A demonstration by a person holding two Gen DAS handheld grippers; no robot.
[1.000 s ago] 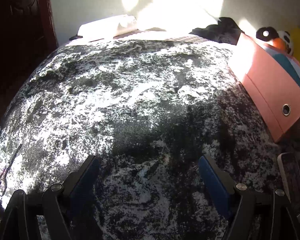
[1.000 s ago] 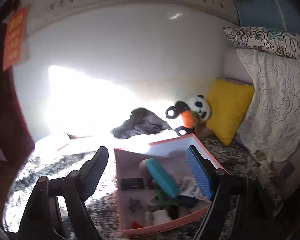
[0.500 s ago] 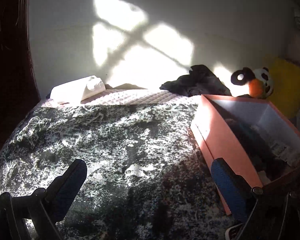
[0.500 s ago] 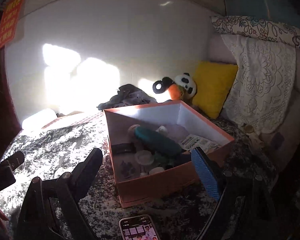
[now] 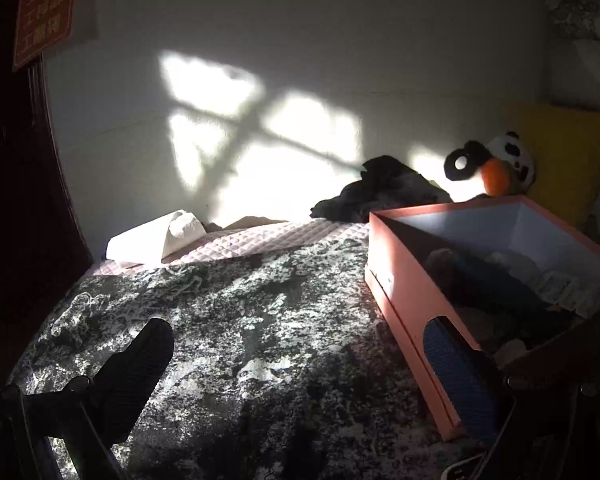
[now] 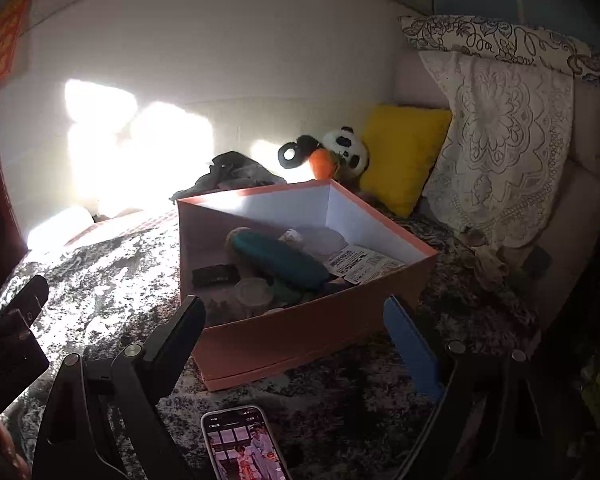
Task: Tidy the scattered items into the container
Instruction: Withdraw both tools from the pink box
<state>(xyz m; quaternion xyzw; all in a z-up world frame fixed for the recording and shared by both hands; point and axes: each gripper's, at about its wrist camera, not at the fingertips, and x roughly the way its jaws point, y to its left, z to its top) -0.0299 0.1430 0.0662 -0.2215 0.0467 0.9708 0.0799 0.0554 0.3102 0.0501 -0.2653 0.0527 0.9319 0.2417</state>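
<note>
Left gripper (image 5: 296,344): jaws spread as wide as they go, nothing btwn them, only the black-and-white mottled bedspread (image 5: 240,320) below. Its blue-padded right finger (image 5: 456,368) overlaps the near left wall of the pink box (image 5: 404,292) in the left wrist view; can't tell if it touches.

Right gripper (image 6: 296,320): jaws also spread, empty, framing the box's near corner from in front. W/ its screen lit, a phone (image 6: 244,444) lies face up on the bedspread just in front of the box, btwn and below the two fingers, apart from both. A dark part of the left gripper shows at the left edge of the right wrist view.

Box sits open-topped on the bedspread toward the head end of the bed, white inside. In it: a teal oblong case (image 6: 280,258) lying diagonally across the middle, a small black flat item (image 6: 214,274) near the left wall, a clear round lid or cup (image 6: 254,292) toward the near wall, a printed paper packet (image 6: 360,264) by the right wall. Other bits underneath too dim to name.

Behind the box, vs the wall: a dark crumpled cloth (image 6: 232,178), a panda plush (image 6: 336,152) w/ orange on it, a yellow cushion (image 6: 404,152). A lace cover (image 6: 500,144) drapes at the right. At the far left edge of the bed, a white tissue pack (image 5: 156,238) rests on a quilted pink strip.
</note>
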